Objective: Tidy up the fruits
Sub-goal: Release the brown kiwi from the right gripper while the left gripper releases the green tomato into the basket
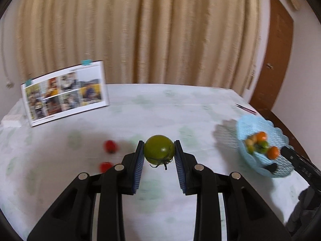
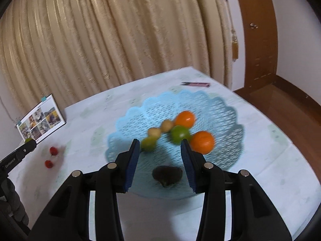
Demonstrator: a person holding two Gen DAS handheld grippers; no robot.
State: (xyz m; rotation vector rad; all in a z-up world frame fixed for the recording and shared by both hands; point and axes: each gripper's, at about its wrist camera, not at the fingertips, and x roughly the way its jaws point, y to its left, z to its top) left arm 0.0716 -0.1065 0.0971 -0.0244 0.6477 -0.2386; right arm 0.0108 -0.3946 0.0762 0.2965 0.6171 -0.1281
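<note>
Left wrist view shows my left hand-held gripper clenched on a green tomato, pinched between the blue pads and lifted off the tabletop, stem hanging down. The blue basket sits at about 3 o'clock from it, well apart, already carrying two orange fruits, a green one and some small yellowish ones. Two small red fruits lie on the cloth at 9 o'clock, just beside the left finger. In the right wrist view my right hand-held gripper stands released, jaws wide, hovering over the near part of the basket, with a dark fruit lying in the basket between and below the fingers. My worry is the grip: the tomato is round and smooth and held only near the pad tips, so I judge a quick swing toward the basket could let it roll out. The other risk is crowding, since the right gripper hangs over the near part of the basket where I would bring the tomato in; the two could knock together, or the shallow lattice rim could be nudged and spill fruit. Open room is good toward 12 o'clock, bare cloth up to a propped photo card at 10 o'clock. The tabletop edge falls away just past the basket at 3 o'clock, so an overshoot there would drop the fruit to the floor.
</note>
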